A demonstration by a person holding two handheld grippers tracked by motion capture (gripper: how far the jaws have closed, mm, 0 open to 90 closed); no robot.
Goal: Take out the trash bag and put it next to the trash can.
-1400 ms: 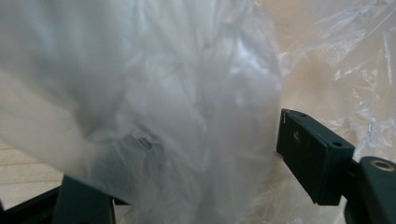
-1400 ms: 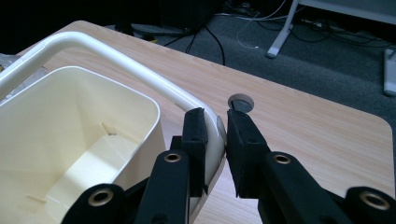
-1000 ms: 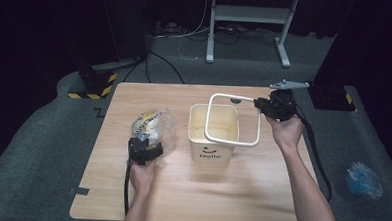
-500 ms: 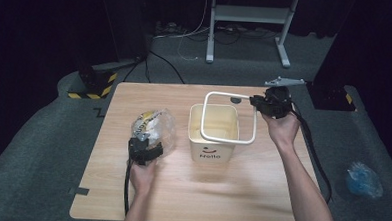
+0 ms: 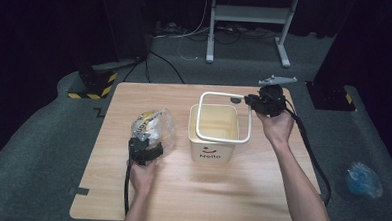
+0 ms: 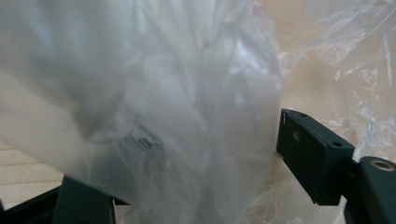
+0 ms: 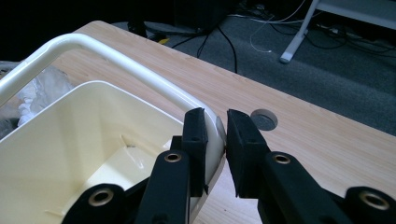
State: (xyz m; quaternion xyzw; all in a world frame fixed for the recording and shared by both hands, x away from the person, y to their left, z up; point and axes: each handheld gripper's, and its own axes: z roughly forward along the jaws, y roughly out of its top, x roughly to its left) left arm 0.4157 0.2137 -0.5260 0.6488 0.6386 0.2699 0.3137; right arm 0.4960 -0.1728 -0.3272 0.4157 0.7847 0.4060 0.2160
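Observation:
A cream bin marked "Hello" stands open in the middle of the wooden table. A white rectangular frame hovers tilted over its mouth. My right gripper is shut on the frame's far right corner. In the right gripper view the jaws pinch the frame above the bin's inside. To the left of the bin a crumpled clear plastic bag rises from my left gripper. Bunched film sits between that gripper's wide-set jaws, which hold it.
A round grey cable hole sits in the table beside the frame's corner. Behind the table are a white stand, floor cables and a yellow-black striped block. A blue bag lies on the carpet at right.
The white frame and my right gripper have shifted slightly to the left over the bin. My left gripper and the bag have stayed in place.

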